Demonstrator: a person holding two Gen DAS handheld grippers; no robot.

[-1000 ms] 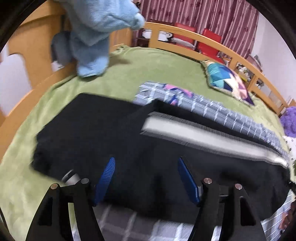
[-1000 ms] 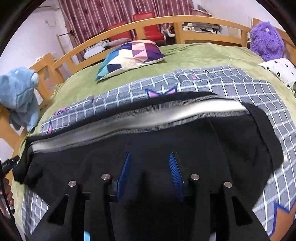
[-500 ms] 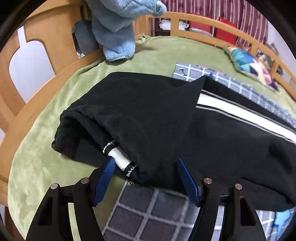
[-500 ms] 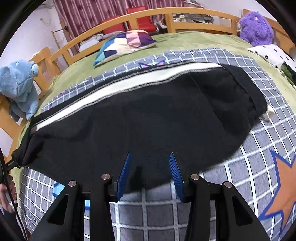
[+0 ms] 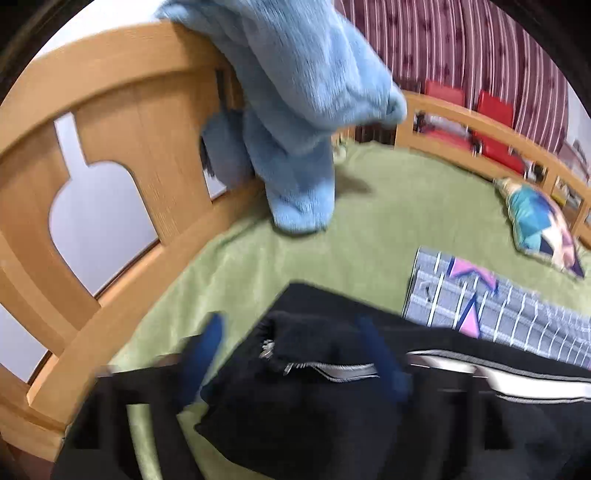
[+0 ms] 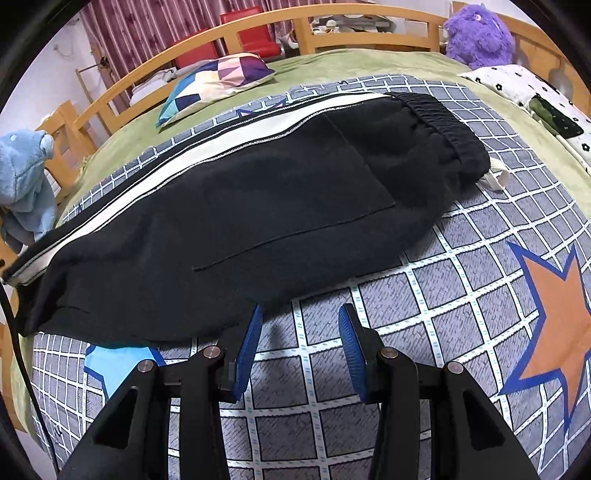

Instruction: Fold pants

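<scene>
One pair of black pants [image 6: 258,206] is laid lengthwise on the checked blanket [image 6: 461,280] of the bed, legs doubled one over the other so that the white side stripe [image 6: 229,147] runs along the far edge; this is judged to be the first lengthwise fold, flattened ready for a crosswise one. The elastic waistband [image 6: 443,125] lies at the right end; the cuff end [image 5: 295,354] overhangs the blanket onto the green bedcover [image 5: 388,206].

The right gripper [image 6: 299,350] is held low over bare blanket just beside the near hem, fingers apart and nothing between them, judged clear of the cloth so the lay is not disturbed.

The left gripper [image 5: 295,354] is badly blurred. Its fingers are spread wide, having just been opening, with the bunched cuff seen between them; whether the cloth is touched cannot be told, but no clamping is seen.

Counted: two grippers, one pair of pants, two plush toys (blue [image 5: 295,110], purple [image 6: 476,33]), one patchwork cushion [image 6: 218,81], two red chairs.
</scene>
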